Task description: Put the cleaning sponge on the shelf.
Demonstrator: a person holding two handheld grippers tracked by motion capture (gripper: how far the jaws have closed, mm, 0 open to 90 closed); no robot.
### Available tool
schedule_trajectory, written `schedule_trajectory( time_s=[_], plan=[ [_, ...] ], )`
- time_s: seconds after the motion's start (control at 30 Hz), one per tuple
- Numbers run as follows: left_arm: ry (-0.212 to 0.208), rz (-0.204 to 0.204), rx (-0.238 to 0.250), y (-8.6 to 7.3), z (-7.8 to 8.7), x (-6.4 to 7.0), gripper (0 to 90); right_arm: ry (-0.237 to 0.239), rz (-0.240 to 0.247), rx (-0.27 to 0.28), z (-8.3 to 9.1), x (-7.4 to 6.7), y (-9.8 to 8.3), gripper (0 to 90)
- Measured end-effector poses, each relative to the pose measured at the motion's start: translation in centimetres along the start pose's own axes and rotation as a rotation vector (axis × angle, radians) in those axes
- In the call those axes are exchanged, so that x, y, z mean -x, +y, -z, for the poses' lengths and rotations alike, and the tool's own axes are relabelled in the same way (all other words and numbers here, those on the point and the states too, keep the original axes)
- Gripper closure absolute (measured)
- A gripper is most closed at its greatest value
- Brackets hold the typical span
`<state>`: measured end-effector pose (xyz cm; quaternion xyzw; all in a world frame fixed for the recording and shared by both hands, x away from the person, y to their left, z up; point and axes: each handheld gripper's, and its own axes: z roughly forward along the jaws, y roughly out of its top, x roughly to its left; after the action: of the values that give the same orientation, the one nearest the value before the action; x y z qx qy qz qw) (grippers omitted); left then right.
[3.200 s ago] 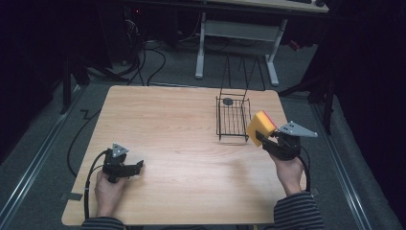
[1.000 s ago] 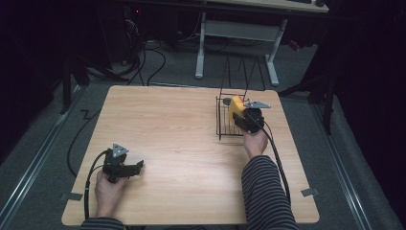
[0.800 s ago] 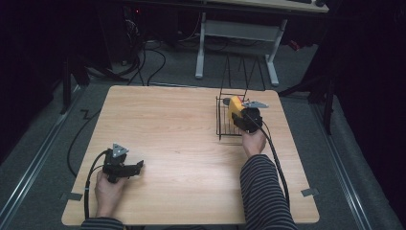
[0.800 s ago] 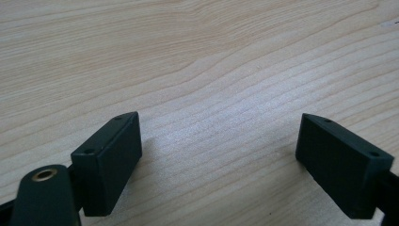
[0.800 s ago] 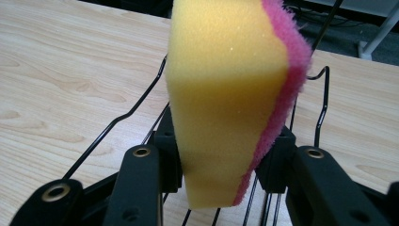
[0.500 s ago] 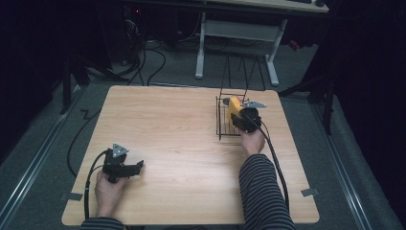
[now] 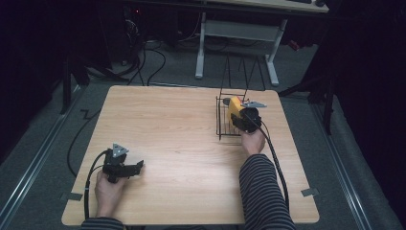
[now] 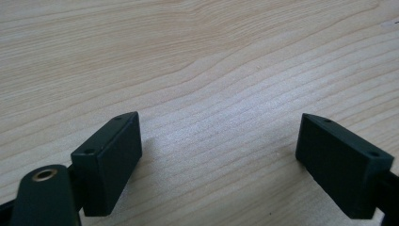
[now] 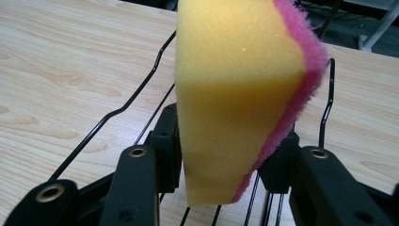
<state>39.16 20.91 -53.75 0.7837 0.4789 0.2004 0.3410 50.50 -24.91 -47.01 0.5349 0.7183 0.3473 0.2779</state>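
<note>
A yellow sponge (image 7: 234,106) with a pink scouring side stands upright between the jaws of my right gripper (image 7: 236,115), just over the black wire rack (image 7: 222,125) at the table's right. In the right gripper view the sponge (image 9: 235,94) sits between both pads, which touch its sides, with the rack's wires (image 9: 117,112) below and around it. The jaws of this gripper (image 9: 225,150) have just been opening a little, with the sponge still between them. My left gripper (image 7: 139,166) rests near the front left of the table, open (image 8: 219,155) over bare wood.
The wooden table (image 7: 167,120) is bare between the two hands. The rack's tall wire uprights (image 7: 239,72) rise at its far side. Beyond the table stand a white desk frame (image 7: 234,33) and cables on the grey floor.
Since the earliest frame my right gripper has carried the sponge from right of the rack to over it, then held still. The left hand has not moved.
</note>
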Motion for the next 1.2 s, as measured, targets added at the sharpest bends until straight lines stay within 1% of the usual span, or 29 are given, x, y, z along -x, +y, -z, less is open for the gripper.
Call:
schedule_trajectory(
  time_s=[0.1, 0.2, 0.33, 0.47, 0.5, 0.53, 0.57, 0.67, 0.73, 0.9, 0.97, 1.1, 1.2],
  plan=[
    [0.0, 0.0, -0.001, 0.0, 0.0, 0.0, 15.4, 0.005, -0.005, 0.005, 0.0, 0.0, 0.0, 54.3],
    [0.0, 0.0, 0.0, 0.0, 0.0, 0.0, 15.4, 0.012, -0.011, 0.003, 0.1, 0.1, 0.0, 48.9],
    [0.0, 0.0, 0.0, 0.0, 0.0, 0.0, 15.4, 0.014, -0.006, 0.002, 0.0, 0.0, 0.0, 44.2],
    [0.0, 0.0, 0.0, 0.0, 0.0, 0.0, 15.4, 0.016, -0.016, -0.003, 0.1, 0.1, 0.0, 38.4],
    [0.0, 0.0, 0.0, 0.0, 0.0, 0.0, 15.4, 0.016, -0.016, -0.003, 0.1, 0.1, 0.0, 38.4],
    [0.0, 0.0, 0.0, 0.0, 0.0, 0.0, 15.4, 0.024, -0.02, -0.004, 0.1, 0.2, 0.0, 35.8],
    [0.0, 0.0, 0.0, 0.0, 0.0, 0.0, 15.4, 0.024, -0.02, -0.004, 0.1, 0.2, 0.0, 35.8],
    [0.0, 0.0, 0.0, 0.0, 0.0, 0.0, 15.4, 0.033, -0.022, -0.003, 0.5, 0.2, 0.0, 32.1],
    [0.0, 0.0, 0.0, 0.0, 0.0, 0.0, 15.4, 0.041, -0.037, -0.003, 0.7, 0.2, 0.0, 29.9],
    [0.001, 0.0, 0.001, 0.0, 0.0, 0.0, 15.4, 0.048, -0.023, -0.006, 1.2, 0.2, 0.2, 26.3],
    [0.0, 0.0, 0.0, 0.0, 0.0, 0.0, 15.4, 0.052, -0.02, -0.01, 1.5, 0.1, 0.2, 23.1],
    [0.0, 0.0, 0.001, 0.0, 0.0, 0.0, 15.4, 0.046, -0.017, -0.025, 1.8, 0.1, 0.2, 18.5],
    [0.001, 0.0, 0.001, 0.0, 0.0, 0.0, 15.4, 0.044, -0.017, -0.033, 1.9, 0.1, 0.2, 17.3]
  ],
)
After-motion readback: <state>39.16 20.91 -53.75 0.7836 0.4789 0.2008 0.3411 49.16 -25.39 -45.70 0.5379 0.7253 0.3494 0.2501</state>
